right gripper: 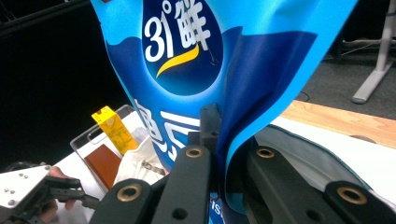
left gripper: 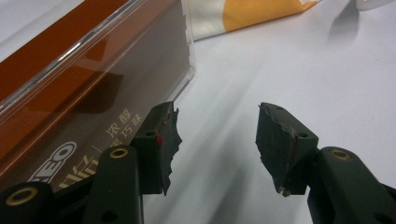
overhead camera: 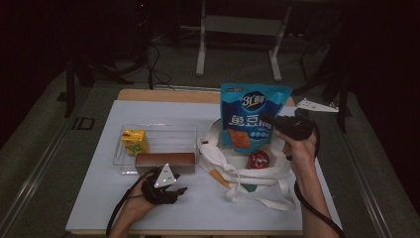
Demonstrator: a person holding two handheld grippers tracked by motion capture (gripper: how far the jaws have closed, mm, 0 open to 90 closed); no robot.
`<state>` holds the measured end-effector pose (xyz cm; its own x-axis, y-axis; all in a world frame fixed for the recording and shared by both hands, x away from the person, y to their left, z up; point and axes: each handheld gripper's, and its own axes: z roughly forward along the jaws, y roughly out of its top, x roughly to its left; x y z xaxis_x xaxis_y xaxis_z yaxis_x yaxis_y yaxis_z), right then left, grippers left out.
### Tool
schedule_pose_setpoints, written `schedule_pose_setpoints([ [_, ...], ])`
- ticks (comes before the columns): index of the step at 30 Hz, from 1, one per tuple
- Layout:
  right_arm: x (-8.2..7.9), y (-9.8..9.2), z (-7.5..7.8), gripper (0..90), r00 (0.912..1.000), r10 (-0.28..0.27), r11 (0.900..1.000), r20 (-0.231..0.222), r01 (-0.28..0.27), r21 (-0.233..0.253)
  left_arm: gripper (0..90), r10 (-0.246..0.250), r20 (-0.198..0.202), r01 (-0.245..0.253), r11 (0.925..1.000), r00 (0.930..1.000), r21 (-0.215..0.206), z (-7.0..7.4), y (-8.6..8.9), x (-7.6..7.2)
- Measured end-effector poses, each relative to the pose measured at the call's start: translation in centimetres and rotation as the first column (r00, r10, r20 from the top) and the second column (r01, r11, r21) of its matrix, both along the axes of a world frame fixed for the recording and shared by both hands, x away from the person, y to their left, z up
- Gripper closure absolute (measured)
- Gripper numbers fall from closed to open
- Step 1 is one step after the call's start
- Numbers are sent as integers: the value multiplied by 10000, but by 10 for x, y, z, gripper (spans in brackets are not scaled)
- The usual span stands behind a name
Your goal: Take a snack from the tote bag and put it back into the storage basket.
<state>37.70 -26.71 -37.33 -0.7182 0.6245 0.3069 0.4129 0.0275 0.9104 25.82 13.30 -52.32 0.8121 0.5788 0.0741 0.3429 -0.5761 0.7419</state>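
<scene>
A blue snack bag (overhead camera: pixel 250 116) stands upright over the open white tote bag (overhead camera: pixel 247 171), with my right gripper (overhead camera: pixel 270 121) shut on its right edge. In the right gripper view the blue snack bag (right gripper: pixel 224 60) is pinched between the black jaws of my right gripper (right gripper: pixel 219 140). A red round tin (overhead camera: pixel 258 159) lies inside the tote. My left gripper (overhead camera: pixel 181 191) rests low on the table near the front edge, open with nothing between its fingers. The left gripper view has my left gripper (left gripper: pixel 217 140) beside the brown box (left gripper: pixel 79 88).
A clear plastic tray (overhead camera: pixel 156 131) left of the tote holds a yellow juice carton (overhead camera: pixel 134 141) and a long brown box (overhead camera: pixel 166 159). The white table (overhead camera: pixel 208 208) has free room in front. Table legs and cables stand on the floor beyond.
</scene>
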Motion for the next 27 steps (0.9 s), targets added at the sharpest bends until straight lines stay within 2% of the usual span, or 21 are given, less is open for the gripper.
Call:
schedule_pose_setpoints([
  [14,-4,11,8,900,9993,347,9994,124,-347,21,474,-20,-29,20,10000,10000,-15,-1,0,0],
  [27,-8,21,17,900,9978,664,9974,88,-666,272,474,-32,-57,32,10000,10000,25,-1,0,0],
])
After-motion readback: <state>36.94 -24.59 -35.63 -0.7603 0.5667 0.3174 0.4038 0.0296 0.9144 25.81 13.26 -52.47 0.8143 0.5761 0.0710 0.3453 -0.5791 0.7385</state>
